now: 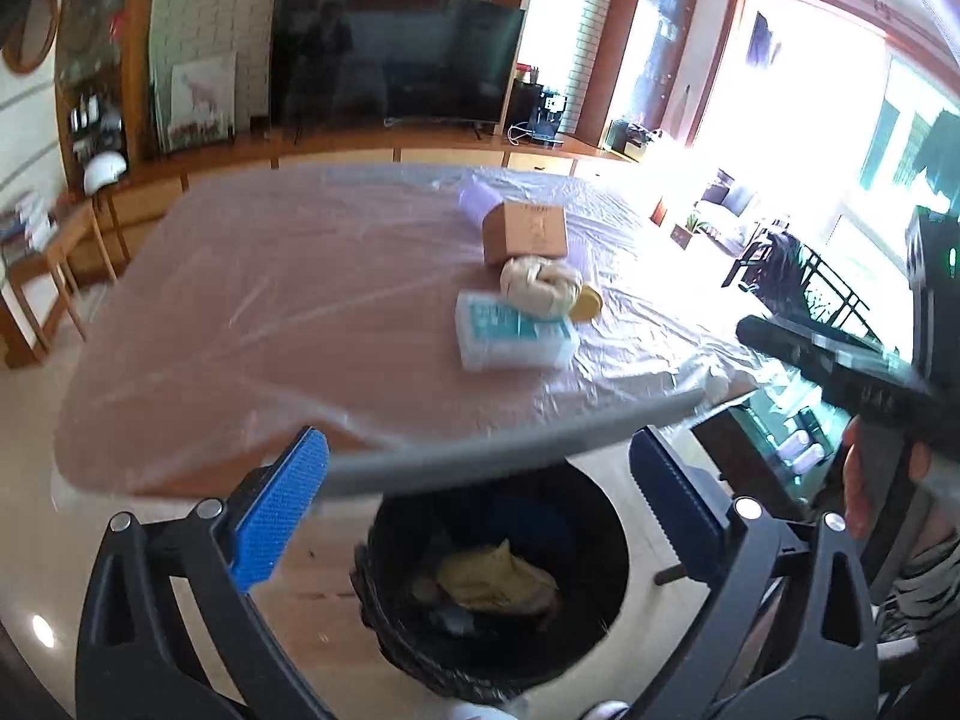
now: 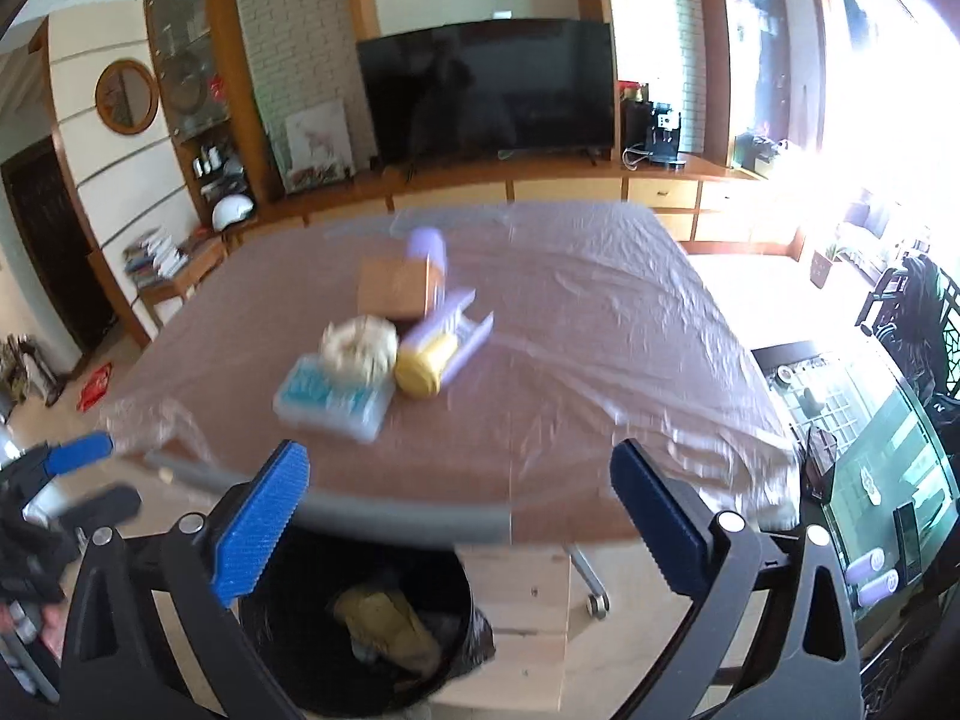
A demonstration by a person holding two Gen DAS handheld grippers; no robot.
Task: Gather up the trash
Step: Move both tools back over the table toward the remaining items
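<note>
Nearest, the left gripper (image 1: 480, 498) and right gripper (image 2: 459, 516) hang with fingers spread wide, grasping nothing, over a black bin (image 1: 498, 588) already holding crumpled yellowish trash (image 1: 492, 585). More waits on the plastic-covered tabletop (image 1: 240, 312): a clear packet (image 1: 510, 339), a wadded cream bag (image 1: 540, 288), a yellow lid (image 2: 423, 369), a cardboard box (image 1: 525, 232), lilac packaging (image 2: 447, 318). So I judge the job partly done. Beyond stand a television (image 1: 390, 60) and wooden cabinets (image 2: 660, 192).

one bin (image 2: 360, 618), one box (image 2: 396, 291), two purple bottles (image 2: 427, 249)
</note>
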